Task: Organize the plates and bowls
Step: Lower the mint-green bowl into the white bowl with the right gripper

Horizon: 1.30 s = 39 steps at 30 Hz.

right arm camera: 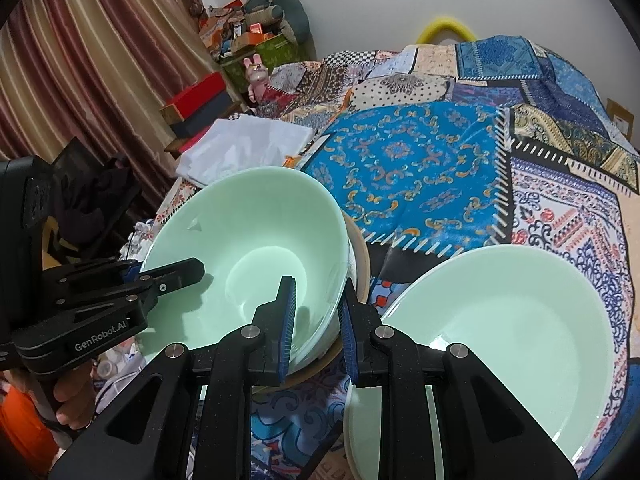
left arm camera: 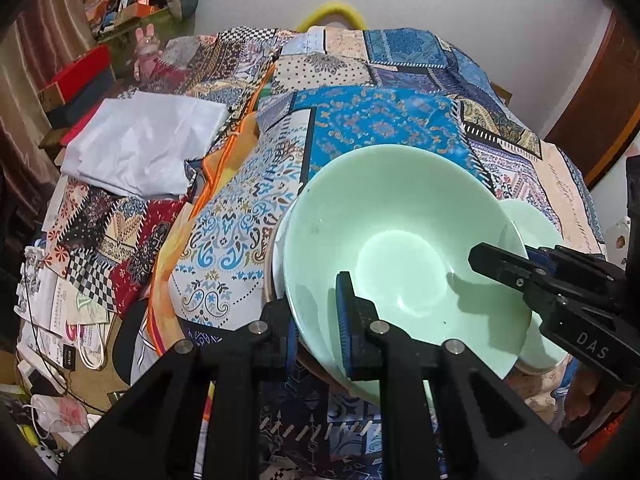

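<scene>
"DAS" stands on the right tool (left arm camera: 496, 264) — "GenRobot.AI" on the left tool (right arm camera: 188, 270).

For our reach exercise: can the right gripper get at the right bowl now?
Probably yes: the right bowl sits uncovered beside the right gripper, though its jaws now straddle the rim of the left bowl.

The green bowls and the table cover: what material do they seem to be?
Both the held green bowl and the second bowl: likely glazed ceramic or milky glass, since the smooth surfaces show glossy highlights. Table cover: printed woven fabric, matte and creased.
</scene>
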{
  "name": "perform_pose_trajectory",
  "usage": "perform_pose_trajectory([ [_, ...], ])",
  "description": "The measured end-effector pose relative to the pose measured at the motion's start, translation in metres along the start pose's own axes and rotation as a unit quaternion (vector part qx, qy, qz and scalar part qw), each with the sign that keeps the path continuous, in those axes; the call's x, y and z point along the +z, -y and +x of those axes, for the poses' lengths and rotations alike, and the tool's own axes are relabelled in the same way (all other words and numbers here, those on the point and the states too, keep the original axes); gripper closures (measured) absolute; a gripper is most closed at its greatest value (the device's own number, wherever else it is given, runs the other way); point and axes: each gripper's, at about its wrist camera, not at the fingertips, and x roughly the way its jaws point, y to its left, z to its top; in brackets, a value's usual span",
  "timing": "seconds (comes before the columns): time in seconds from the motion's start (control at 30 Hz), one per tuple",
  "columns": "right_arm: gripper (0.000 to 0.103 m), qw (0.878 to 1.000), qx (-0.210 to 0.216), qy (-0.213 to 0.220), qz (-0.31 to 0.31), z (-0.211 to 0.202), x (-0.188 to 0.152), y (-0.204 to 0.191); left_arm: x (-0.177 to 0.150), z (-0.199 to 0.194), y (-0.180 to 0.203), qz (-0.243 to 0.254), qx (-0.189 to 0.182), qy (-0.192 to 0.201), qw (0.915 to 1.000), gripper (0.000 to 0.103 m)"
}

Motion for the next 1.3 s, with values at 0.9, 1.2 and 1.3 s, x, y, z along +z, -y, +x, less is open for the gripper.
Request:
perform_pose_trajectory([
  [0.9,0.078,1.0,0.017,-0.005,0.02,-0.011,-0.004,0.018,0.01,0.013,0.005,0.005,0.017,-0.021,0.9996,0.087],
  [1.2,0.069,0.999,0.024,-0.003,0.035,-0.014,-0.008,0.023,0.02,0.006,0.016,0.021,0.032,-0.045,0.9982,0.073],
  [1.3,0.069,0.999,0.025,0.001,0.039,-0.016,-0.007,0.025,0.022,0.004,0.01,0.009,0.021,-0.049,0.9985,0.073],
])
